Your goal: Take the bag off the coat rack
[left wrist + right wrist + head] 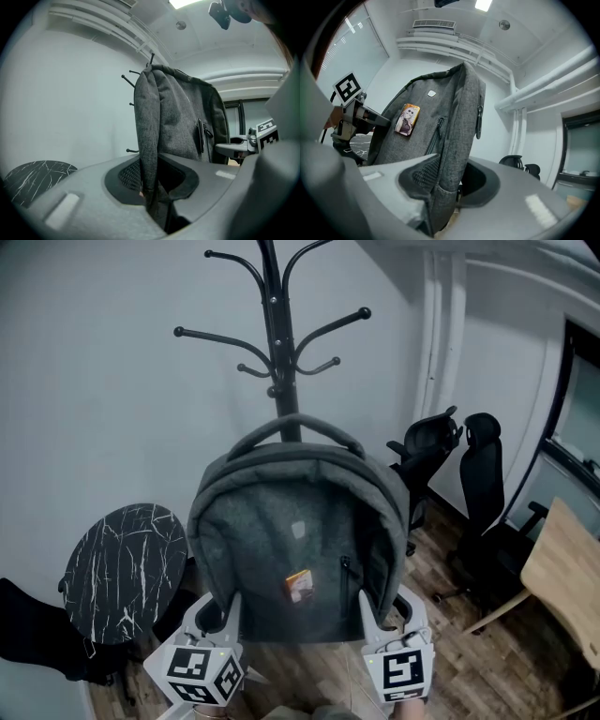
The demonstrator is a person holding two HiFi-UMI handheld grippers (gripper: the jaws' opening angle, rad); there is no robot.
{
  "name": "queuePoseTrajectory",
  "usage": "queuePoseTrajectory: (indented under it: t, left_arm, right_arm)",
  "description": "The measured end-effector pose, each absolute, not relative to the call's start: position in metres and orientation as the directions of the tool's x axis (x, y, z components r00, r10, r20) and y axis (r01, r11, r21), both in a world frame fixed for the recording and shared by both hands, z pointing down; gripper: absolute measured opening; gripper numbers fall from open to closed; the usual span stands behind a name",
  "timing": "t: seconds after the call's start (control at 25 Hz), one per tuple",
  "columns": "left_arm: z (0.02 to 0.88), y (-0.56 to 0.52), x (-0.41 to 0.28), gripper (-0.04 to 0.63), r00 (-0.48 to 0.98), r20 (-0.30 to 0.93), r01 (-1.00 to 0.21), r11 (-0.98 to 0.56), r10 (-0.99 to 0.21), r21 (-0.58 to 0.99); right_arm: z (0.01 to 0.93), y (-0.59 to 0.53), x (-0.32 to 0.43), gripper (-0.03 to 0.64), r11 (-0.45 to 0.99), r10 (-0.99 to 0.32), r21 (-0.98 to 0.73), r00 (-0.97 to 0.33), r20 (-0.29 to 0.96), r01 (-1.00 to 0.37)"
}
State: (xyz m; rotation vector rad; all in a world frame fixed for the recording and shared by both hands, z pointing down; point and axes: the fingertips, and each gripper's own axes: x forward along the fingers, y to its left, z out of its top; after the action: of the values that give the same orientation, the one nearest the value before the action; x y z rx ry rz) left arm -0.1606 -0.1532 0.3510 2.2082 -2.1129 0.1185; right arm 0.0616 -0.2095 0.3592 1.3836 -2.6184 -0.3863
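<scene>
The bag is big and gray. It stands tall, with its long way going up and down. It is in the middle of the head view, right in front of the coat rack. Its handle is at the top, at 12 o'clock, and it curves across the black pole. I cannot tell if the handle is on a hook or already off. In the left gripper view the top of the bag sits right by the hooks, and one hook tip pokes up above it.

The left gripper is at the bag's low corner at 7 o'clock. Its fingers are closed on the bag's left edge, with the gray cloth pinched between them. The right gripper is at the low corner at 5 o'clock, and it is pinching the right edge the same way. Both are just as near to the bag, one on each side.

So the handle and the hooks are straight up at 12 o'clock from both pairs of fingers, and the hooks turn up at their tips. I think the bag has to go up first so the handle clears a hook, and then come back toward the person.

A round black tabletop is at 9 o'clock from the bag. Black chairs are at 3 o'clock.
</scene>
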Motion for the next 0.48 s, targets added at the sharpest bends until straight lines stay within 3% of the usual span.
queuePoseTrajectory:
  t: [0.48]
  left_arm:
    - [0.347, -0.157, -0.173, 0.072, 0.082, 0.101, -0.997, -0.081, -0.991, 0.013]
  right_arm:
    - [0.354, -0.206, 0.051, 0.121, 0.511, -0.848, 0.294, -0.530, 0.018, -0.808]
